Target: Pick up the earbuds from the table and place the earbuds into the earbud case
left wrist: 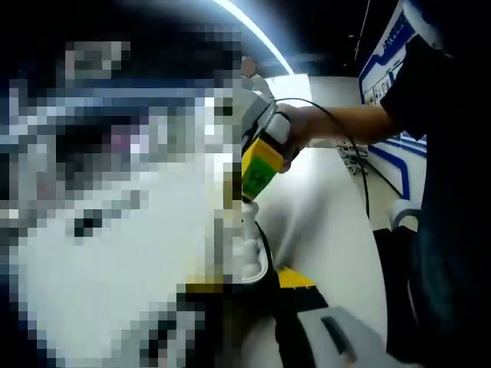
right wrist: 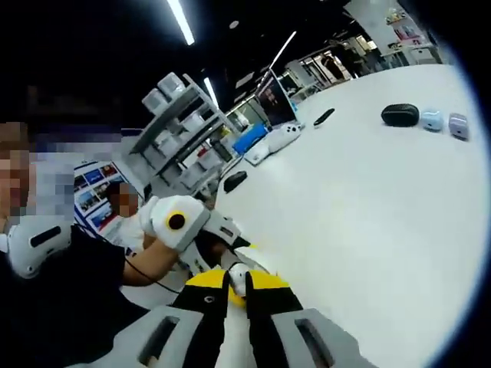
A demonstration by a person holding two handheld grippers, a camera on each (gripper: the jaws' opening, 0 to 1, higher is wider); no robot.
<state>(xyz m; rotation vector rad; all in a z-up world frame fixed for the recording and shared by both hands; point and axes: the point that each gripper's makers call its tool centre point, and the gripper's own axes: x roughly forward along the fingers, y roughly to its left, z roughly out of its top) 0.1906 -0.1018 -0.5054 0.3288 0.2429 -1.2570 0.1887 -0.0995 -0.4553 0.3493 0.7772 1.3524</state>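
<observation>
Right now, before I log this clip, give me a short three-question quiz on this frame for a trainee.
1. Multiple choice: in the right gripper view, how many small cases lie in a row far across the white table? A two, B three, C five.
2. True or false: the right gripper has yellow patches at its jaw tips.
3. Fill in: the leftmost case in that row, as pictured, is coloured ___.
Key: 1 B; 2 true; 3 black.
</observation>
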